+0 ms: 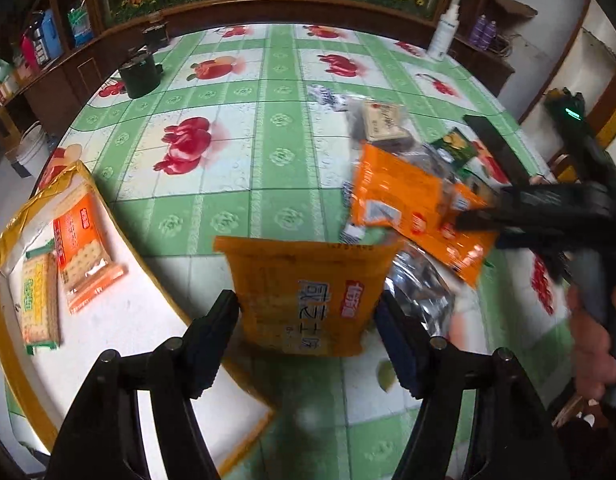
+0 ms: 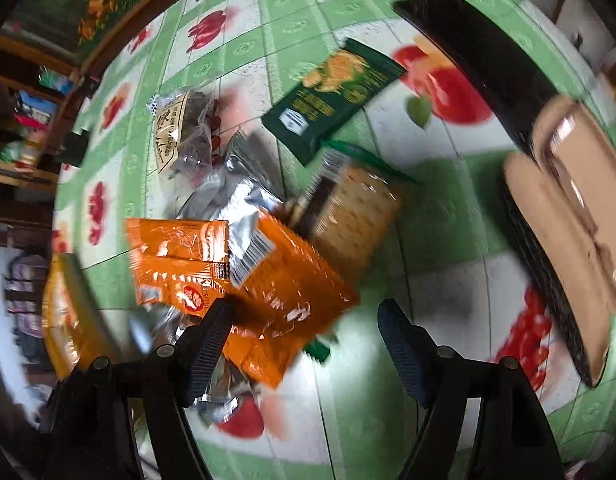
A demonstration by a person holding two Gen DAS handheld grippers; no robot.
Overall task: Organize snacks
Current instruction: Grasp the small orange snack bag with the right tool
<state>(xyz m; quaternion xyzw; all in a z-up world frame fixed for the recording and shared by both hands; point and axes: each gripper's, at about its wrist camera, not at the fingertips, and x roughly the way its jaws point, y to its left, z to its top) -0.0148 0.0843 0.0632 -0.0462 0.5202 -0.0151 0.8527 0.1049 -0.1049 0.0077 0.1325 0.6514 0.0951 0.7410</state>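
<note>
Blur smears most of the right wrist view, so print on the packets there is hard to read, and the fisheye rim cuts off the brown cardboard box (image 2: 568,216) at the right edge. Left hand-held gripper (image 1: 308,316) is clamped on an orange plastic cracker packet (image 1: 308,292), a pad (image 1: 211,332) pressing each side; the packet's long axis runs away from the camera and its lower end is hidden between the fingers, while its printed characters read upside down. It hangs over the table (image 1: 235,92) with its green-and-white fruit-print cloth, just beside the gold-rimmed white tray (image 1: 119,320). In that tray lie 2 packets, an orange-and-clear cracker packet (image 1: 83,248) and a green-and-yellow cracker packet (image 1: 37,300), both lengthwise roughly parallel, the tray's near end cut off by the left finger. Right hand-held gripper (image 2: 303,324) stands apart with nothing pinched: its left finger overlaps a second orange foil packet (image 2: 283,292), which lies tilted on a heap, long axis slanting toward the lower right. Silver foil packets (image 2: 235,196) are partly buried beneath it. A dark green snack packet (image 2: 332,96) lies beyond, pointing diagonally up right. Fingers of the person's hand (image 1: 592,332) show blurred at the left view's right edge.
</note>
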